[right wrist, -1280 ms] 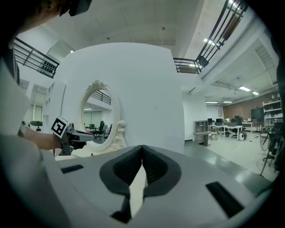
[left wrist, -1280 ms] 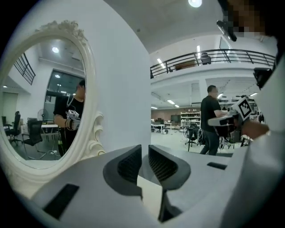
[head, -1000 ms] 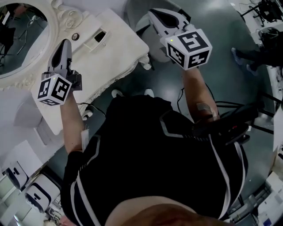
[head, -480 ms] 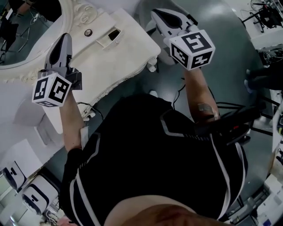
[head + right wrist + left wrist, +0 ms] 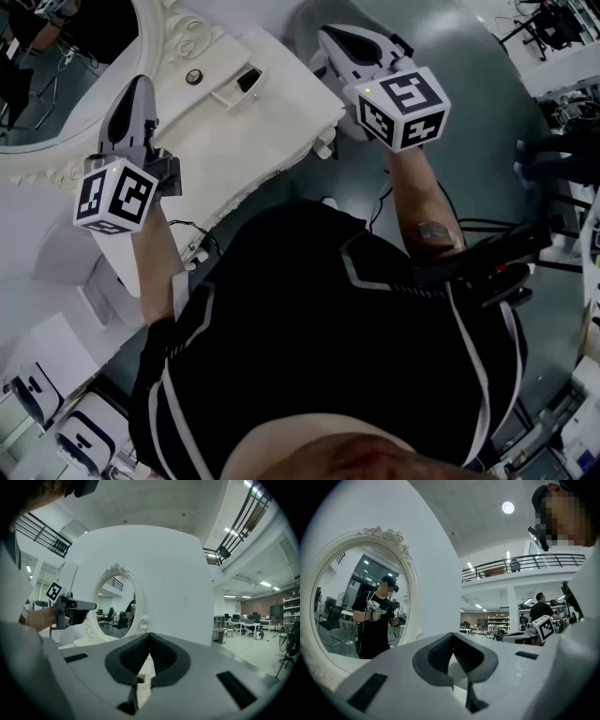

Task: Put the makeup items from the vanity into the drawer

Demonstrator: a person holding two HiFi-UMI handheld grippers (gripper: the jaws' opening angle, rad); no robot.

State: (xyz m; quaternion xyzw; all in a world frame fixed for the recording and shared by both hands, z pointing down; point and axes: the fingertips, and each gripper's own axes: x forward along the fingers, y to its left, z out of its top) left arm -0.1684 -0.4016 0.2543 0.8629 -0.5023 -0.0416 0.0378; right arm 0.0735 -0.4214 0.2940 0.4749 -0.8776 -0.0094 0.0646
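Standing over the white vanity, a person in a black shirt holds both tools raised above it. At far left the oval mirror sits in its carved white frame at the back of the tabletop. The left gripper hangs over the vanity's left part with its nose toward that frame and its marker cube nearest the person. In the left gripper view its dark ribbed pads are pressed together at the tips with nothing between them, and the mirror glass beyond reflects the person holding a tool. Further right, near the back of the tabletop, lies a small round item with a dark centre. Just beside it sits a shallow white box with something dark in it — what either piece is cannot be made out. Both are well apart from either tool. The right gripper is held up just past the vanity's right corner in the head view, over the grey floor, its own cube turned toward the camera. In the right gripper view its pads also meet at the tips — pressed together and empty — with the mirror and the other tool off to the left.
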